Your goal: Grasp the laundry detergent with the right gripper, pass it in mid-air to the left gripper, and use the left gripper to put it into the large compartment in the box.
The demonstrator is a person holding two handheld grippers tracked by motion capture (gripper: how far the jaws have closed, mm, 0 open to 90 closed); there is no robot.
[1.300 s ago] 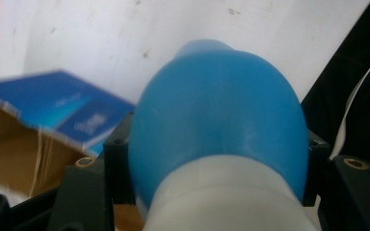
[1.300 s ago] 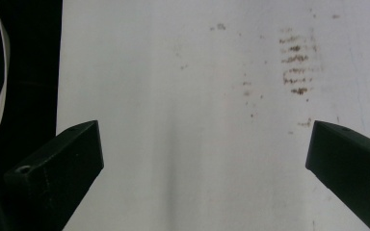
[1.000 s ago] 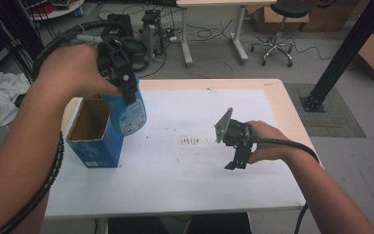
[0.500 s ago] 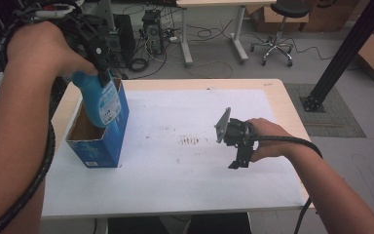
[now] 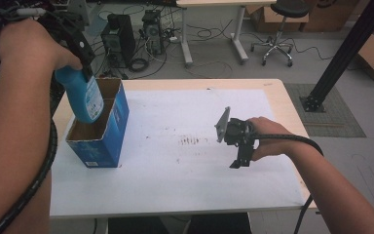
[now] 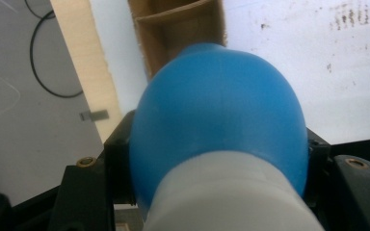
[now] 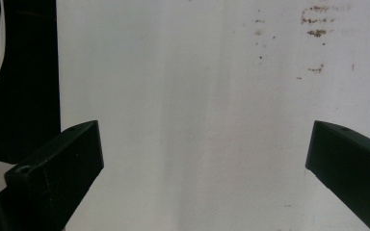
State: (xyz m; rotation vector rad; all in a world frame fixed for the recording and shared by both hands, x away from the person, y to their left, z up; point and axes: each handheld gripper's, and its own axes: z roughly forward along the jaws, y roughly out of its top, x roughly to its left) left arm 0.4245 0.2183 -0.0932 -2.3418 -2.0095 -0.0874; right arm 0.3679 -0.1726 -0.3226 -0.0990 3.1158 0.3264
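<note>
My left gripper (image 5: 79, 62) is shut on a blue bottle (image 5: 84, 99) near its top and holds it up at the table's left. The bottle (image 6: 221, 115) hangs base down, slightly tilted, over the open top of a blue cardboard box (image 5: 104, 134). In the left gripper view the box's brown inside (image 6: 173, 29) lies just beyond the bottle. My right gripper (image 5: 238, 157) hovers low over the white sheet (image 5: 175, 175) at the right middle. Its jaws (image 7: 207, 154) stand wide open with nothing between them.
Brown stains (image 5: 190, 141) mark the sheet's middle. The wooden table edge (image 5: 292, 112) runs around the sheet. Beyond the table stand computer towers (image 5: 119, 36), an office chair (image 5: 280, 29) and a black post (image 5: 341, 53) on a mat.
My left hand has carried the bottle leftward and a little up, from in front of the box to above its opening. The right gripper has stayed where it was.
</note>
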